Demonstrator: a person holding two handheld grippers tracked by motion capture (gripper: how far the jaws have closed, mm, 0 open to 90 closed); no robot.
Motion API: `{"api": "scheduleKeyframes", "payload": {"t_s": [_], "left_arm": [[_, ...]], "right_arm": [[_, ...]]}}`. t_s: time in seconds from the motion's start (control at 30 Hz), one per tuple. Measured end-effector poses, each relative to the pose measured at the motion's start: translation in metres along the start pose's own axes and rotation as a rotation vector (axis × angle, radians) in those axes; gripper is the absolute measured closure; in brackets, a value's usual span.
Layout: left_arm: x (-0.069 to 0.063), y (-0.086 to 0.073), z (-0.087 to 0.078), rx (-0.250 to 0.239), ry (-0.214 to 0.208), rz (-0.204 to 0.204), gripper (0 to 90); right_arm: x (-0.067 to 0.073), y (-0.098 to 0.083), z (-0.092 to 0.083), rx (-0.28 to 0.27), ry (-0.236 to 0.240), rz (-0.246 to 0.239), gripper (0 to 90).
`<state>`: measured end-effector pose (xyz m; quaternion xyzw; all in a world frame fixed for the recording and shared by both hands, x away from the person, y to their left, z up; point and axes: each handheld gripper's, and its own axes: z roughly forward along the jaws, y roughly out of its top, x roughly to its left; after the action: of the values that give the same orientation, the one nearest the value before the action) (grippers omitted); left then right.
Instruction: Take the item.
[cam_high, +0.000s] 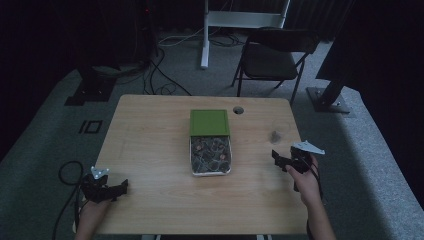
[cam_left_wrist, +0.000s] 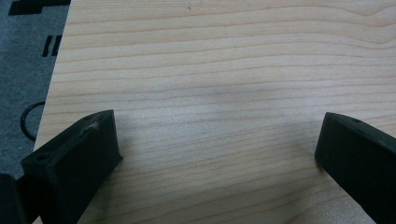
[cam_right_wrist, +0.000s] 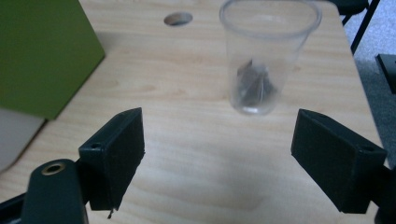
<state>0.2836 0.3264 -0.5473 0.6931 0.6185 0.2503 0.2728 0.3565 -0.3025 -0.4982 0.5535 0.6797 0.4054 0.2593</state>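
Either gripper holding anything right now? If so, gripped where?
Nothing held. The left gripper is open over bare table; the right gripper is open, short of the clear plastic cup.

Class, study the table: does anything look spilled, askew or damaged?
Nothing stands out. The clear cup stands upright with a little dark matter inside. The box sits square with its green lid slid back. Both hand-held grippers, left and right, are open.

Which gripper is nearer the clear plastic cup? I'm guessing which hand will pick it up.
Right. The right gripper is open just short of the clear plastic cup, facing it. The left gripper hovers over the table's near left corner, far across.
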Motion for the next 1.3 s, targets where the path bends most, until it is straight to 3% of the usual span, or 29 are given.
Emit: {"api": "scheduleKeyframes", "payload": {"t_s": [0.5,0.73,1.03,1.3], "left_arm": [[0.000,0.000,0.000,-0.002,0.000,-0.001,0.2],[0.000,0.000,0.000,-0.001,0.000,0.000,0.2],[0.000,0.000,0.000,-0.001,0.000,0.000,0.2],[0.000,0.000,0.000,0.000,0.001,0.001,0.2]], "right_arm": [[0.002,-0.034,-0.002,0.046,0.033,0.000,16.1],[0.003,-0.047,-0.005,0.078,0.053,-0.041,16.1],[0.002,-0.062,-0.011,0.103,0.071,-0.050,16.0],[0.005,-0.074,-0.017,0.155,0.075,-0.128,16.0]]}}
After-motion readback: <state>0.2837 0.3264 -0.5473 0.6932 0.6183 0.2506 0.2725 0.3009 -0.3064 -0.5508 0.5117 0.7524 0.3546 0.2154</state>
